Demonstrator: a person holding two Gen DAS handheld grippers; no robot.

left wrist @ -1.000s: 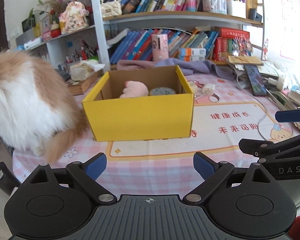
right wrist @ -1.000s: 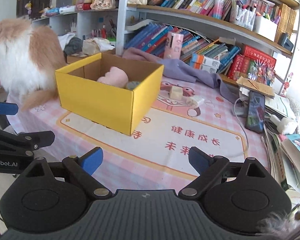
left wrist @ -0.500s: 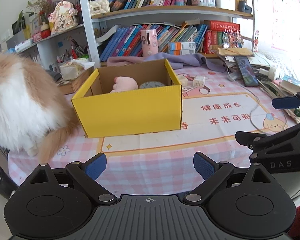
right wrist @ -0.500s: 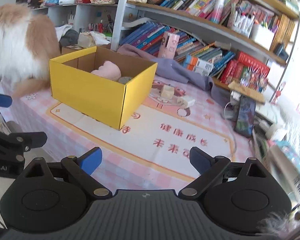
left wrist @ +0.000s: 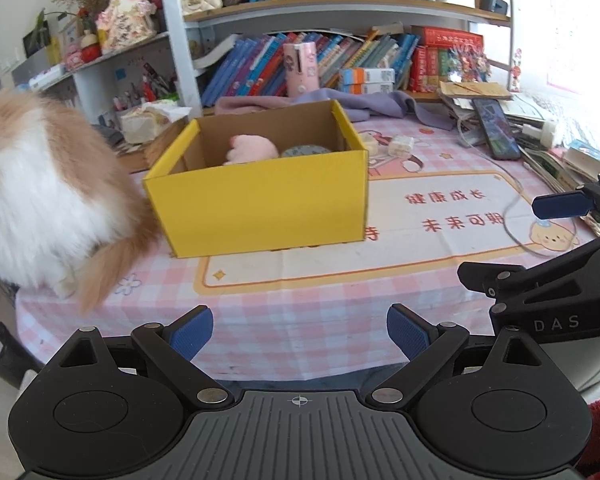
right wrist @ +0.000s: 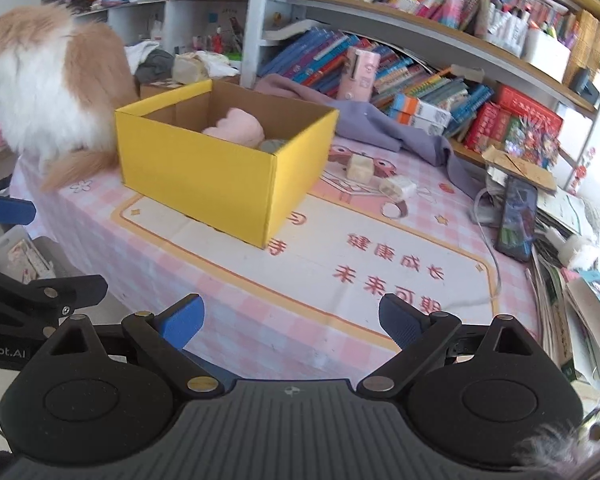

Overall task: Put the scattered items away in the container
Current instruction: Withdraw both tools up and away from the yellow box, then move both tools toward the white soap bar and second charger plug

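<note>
A yellow cardboard box [left wrist: 260, 200] [right wrist: 204, 176] stands open on the pink checked tablecloth. Inside lie a pink plush [left wrist: 252, 148] [right wrist: 236, 128] and a grey round item [left wrist: 304, 150] [right wrist: 272, 145]. Behind the box on the table are a beige cube [right wrist: 360, 166] [left wrist: 370, 142], a white block [right wrist: 396, 188] [left wrist: 402, 146] and a small tape ring [right wrist: 394, 210]. My left gripper [left wrist: 298, 330] is open and empty, near the table's front edge. My right gripper [right wrist: 290, 316] is open and empty, also back from the box.
A fluffy orange-and-white cat [left wrist: 40, 192] [right wrist: 48, 92] sits at the box's left side. A phone [right wrist: 516, 216] with a cable, a purple cloth [right wrist: 380, 120] and stacked papers lie at the right. Bookshelves [left wrist: 340, 20] stand behind.
Both grippers have drawn back and up from the table, so the box looks smaller and farther. Both stay open and empty. The cat has hardly moved.
</note>
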